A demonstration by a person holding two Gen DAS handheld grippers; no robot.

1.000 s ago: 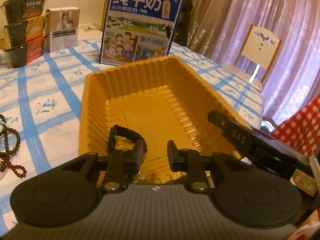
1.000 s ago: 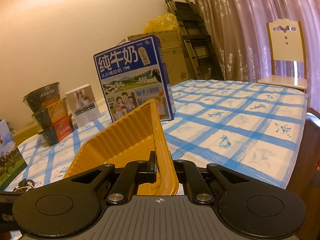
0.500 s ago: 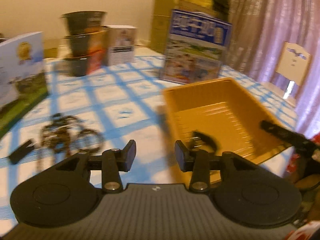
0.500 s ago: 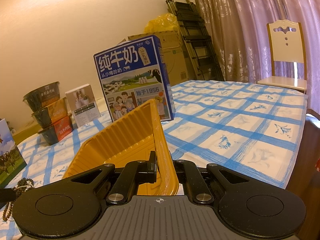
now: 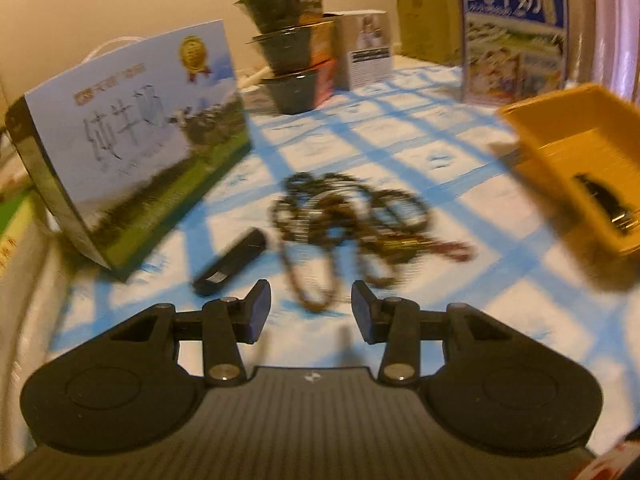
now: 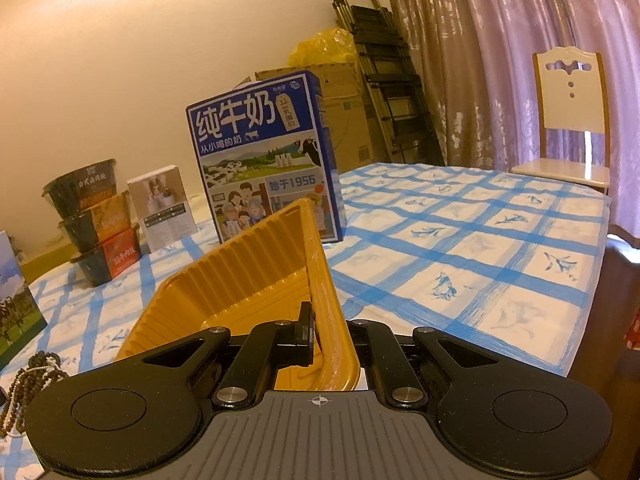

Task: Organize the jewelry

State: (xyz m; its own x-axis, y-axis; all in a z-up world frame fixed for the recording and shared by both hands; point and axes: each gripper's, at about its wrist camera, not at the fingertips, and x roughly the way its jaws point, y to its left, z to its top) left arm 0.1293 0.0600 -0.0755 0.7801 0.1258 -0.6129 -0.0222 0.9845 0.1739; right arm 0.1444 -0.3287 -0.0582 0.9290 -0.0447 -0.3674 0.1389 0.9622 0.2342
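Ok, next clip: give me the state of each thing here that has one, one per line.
left gripper: open, nothing between its fingers, above the tablecloth
right gripper: shut on the yellow tray's wall
yellow tray: tilted, its near wall clamped
watch: lying inside the tray
bead necklaces: in a tangled heap on the tablecloth, not held
small black object: lying flat beside the beads
instant noodle bowls: stacked three high

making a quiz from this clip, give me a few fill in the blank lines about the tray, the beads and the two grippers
1. The right gripper is clamped on the rim of the ____ tray.
2. The left gripper is open and holds ____.
3. The tangle of beaded jewelry lies on the ____ tablecloth, outside the tray.
4. The dark watch lies inside the ____.

Missing words: yellow; nothing; blue-checked; tray
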